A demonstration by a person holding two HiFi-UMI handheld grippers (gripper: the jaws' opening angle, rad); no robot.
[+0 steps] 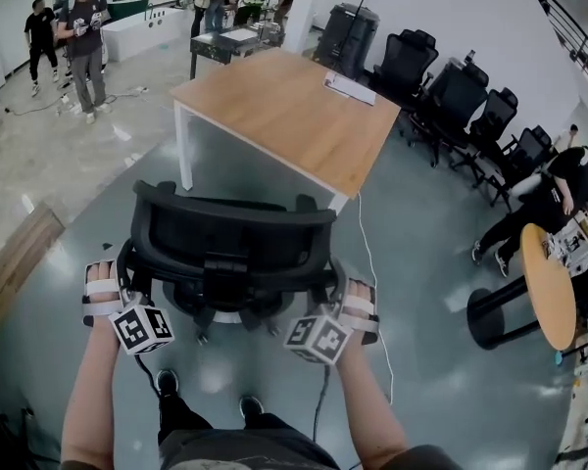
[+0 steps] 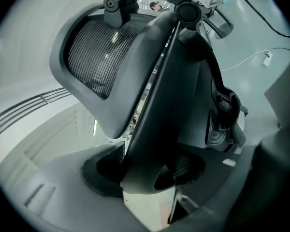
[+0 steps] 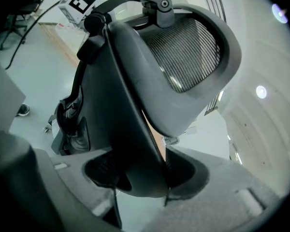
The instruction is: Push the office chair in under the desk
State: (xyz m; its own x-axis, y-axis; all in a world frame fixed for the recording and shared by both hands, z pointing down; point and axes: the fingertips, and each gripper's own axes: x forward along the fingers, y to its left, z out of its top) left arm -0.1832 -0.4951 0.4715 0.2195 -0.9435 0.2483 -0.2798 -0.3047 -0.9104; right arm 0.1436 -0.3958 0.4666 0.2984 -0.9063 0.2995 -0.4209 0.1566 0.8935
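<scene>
A smooth grey floor [image 1: 421, 262] spreads through a large open room with pale walls. On it stands a rectangular wooden-topped desk [image 1: 294, 116] on white legs, with a flat white paper [image 1: 351, 88] lying near its far corner. The black mesh-backed office chair [image 1: 230, 233] stands on the floor just short of the desk's near edge. It is not under the desk, and its back is turned to the person.

The left gripper [image 2: 147, 170] is clenched on the left rim of the chair's backrest. The right gripper [image 3: 145, 170] is clamped on the right rim in the same way.

A thin white cable [image 1: 372, 262] trails from the desk's near corner across the floor beside the chair's right side. A row of black chairs [image 1: 461, 96] lines the right wall. Near it a person in black [image 1: 549, 199] bends beside a round wooden table [image 1: 549, 287]. Several people [image 1: 83, 37] stand well apart at the far left.
</scene>
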